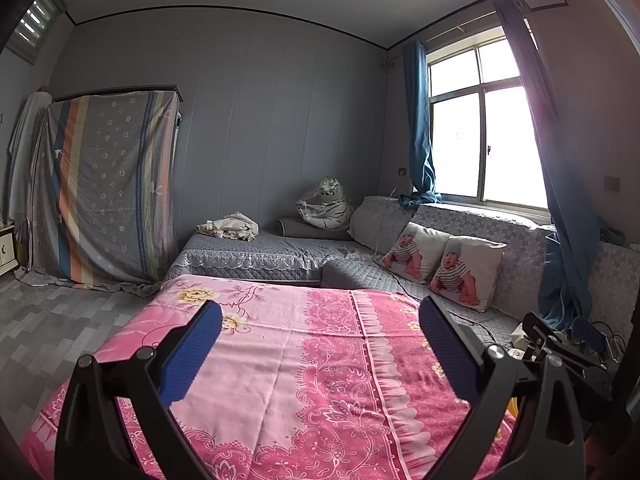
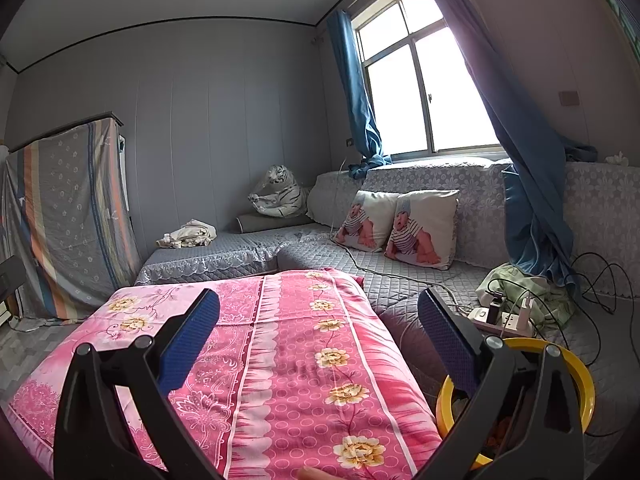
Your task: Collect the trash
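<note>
Round yellow plastic bin (image 2: 582, 376), scraps inside: light and rigid; take hold of its rim. Your left gripper (image 1: 320, 354) and right gripper (image 2: 318, 340): both spread wide, holding nothing.

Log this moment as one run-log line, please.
left gripper: open, empty | right gripper: open, empty | both over pink floral cloth | yellow bin by right gripper

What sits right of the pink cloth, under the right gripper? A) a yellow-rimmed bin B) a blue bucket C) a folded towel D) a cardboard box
A: in the right wrist view a yellow-rimmed bin shows behind the open right gripper, beside the pink cloth.
</note>
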Demonstrator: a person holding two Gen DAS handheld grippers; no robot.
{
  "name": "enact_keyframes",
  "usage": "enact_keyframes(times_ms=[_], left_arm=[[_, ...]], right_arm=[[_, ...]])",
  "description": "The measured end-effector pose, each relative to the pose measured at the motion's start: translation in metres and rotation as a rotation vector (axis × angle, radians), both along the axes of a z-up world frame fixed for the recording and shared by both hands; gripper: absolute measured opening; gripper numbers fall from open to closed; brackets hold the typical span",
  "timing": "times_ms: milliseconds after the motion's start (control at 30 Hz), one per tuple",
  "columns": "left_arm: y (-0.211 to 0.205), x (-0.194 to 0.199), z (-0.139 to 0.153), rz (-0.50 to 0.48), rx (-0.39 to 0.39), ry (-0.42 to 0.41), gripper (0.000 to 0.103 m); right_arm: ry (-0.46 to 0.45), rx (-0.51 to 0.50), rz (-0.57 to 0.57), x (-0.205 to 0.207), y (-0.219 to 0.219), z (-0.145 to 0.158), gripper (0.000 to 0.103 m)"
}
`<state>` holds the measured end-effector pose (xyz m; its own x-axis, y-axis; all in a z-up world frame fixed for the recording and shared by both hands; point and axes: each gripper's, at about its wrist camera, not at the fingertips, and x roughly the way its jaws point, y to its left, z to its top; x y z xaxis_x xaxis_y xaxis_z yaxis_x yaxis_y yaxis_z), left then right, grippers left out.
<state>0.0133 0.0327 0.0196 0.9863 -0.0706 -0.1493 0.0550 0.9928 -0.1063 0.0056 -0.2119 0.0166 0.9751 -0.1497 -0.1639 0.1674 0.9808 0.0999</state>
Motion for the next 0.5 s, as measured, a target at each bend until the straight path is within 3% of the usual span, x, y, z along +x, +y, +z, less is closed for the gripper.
enact_keyframes(times_ms=[500], left_arm=[[-0.0008, 0.0032, -0.0030, -0.008, -0.001, 0.011, 0.095]], right_arm=[[0.018, 0.005, 0.003, 0.0016, -0.0009, -0.0040, 0.095]])
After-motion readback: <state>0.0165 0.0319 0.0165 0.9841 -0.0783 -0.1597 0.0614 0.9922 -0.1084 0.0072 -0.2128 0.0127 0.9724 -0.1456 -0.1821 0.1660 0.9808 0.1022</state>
